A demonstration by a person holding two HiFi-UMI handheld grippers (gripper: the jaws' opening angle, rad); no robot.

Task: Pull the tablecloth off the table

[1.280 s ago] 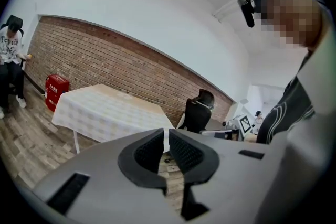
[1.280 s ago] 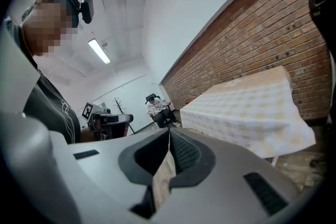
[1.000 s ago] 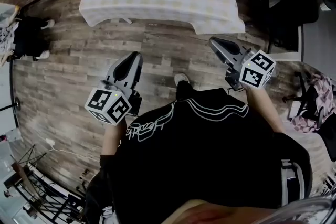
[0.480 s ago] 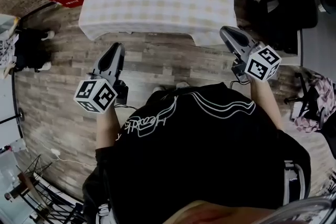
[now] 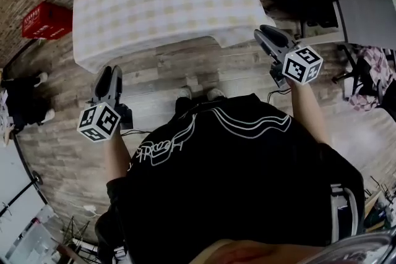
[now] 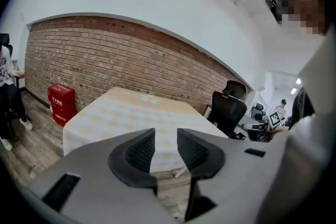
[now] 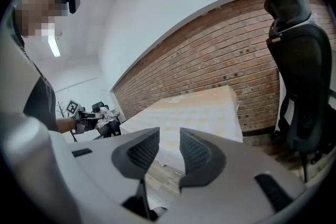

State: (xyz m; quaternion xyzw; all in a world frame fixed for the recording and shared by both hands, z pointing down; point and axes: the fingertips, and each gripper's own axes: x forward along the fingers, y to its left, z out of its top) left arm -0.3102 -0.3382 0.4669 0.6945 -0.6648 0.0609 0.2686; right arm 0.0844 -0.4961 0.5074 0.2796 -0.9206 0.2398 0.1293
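The pale yellow-checked fabric tablecloth [image 5: 167,0] drapes the table, lying ahead and clear of the left gripper [image 5: 106,73] and seemingly just beside the right gripper [image 5: 265,34], both pairs of jaws having just been opening and standing slightly spread, pinching nothing.

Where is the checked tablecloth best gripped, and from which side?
Probably the tablecloth is best taken by its near edge, close to the two front corners, coming level from the side where the person stands. There the cloth hangs free as a loose flap, easy to pinch; on top it lies flat.
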